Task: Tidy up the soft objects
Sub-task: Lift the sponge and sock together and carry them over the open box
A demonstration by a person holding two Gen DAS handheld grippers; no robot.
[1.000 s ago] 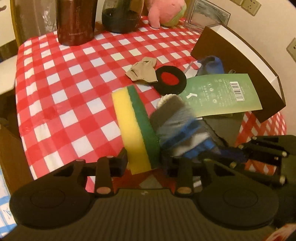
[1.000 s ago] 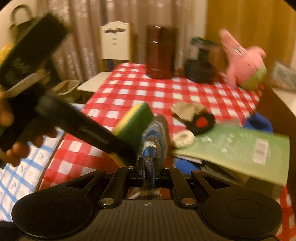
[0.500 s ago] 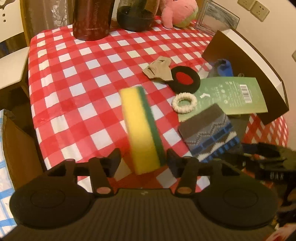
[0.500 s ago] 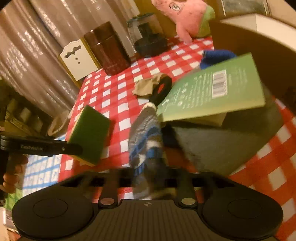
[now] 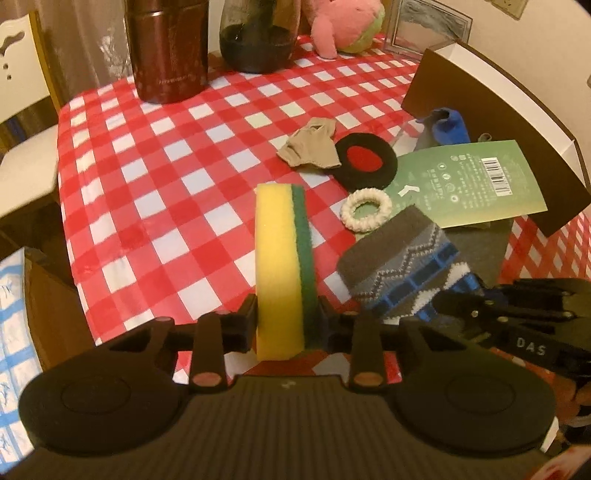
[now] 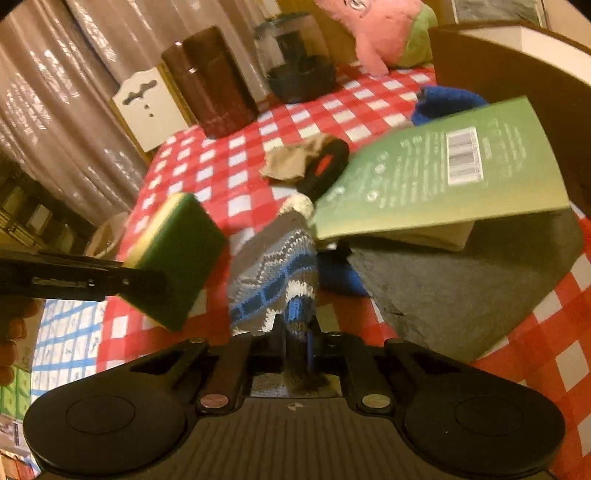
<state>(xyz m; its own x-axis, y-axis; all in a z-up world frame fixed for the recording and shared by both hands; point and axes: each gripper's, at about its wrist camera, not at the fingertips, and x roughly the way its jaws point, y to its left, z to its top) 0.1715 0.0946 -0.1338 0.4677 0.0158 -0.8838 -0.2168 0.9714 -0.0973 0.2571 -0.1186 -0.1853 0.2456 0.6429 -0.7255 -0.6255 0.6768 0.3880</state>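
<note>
We hold the left gripper (image 5: 286, 317) over the near edge of the table (image 5: 155, 192), which is covered in a red and white checked cloth, and its jaws, which have just been closing, now clamp the yellow and green sponge (image 5: 282, 266) from both sides, the yellow face against one pad and the green scrubbing face against the other. The sponge stands on its edge and reaches away from us above the cloth. Our right gripper (image 6: 295, 332) has likewise just been closing and now pinches one end of the knitted sock (image 6: 273, 266), grey with blue and white bands; the rest of the sock stretches forward onto the table, its far end just beside the white hair tie (image 5: 365, 208). In the left view the sock lies just right of the sponge, with the right gripper coming in from the lower right. Behind the hair tie are a black pad with a red centre (image 5: 365, 162) and a crumpled beige cloth (image 5: 310, 147), touching one another. A green card with a barcode (image 5: 469, 184) rests over a dark grey piece, and a blue soft thing (image 5: 448, 127) peeks out beside a brown box (image 5: 491, 122). At the far end stand a dark red canister (image 5: 168, 51), a dark jar (image 5: 258, 37) and a pink plush toy (image 5: 343, 26).
</note>
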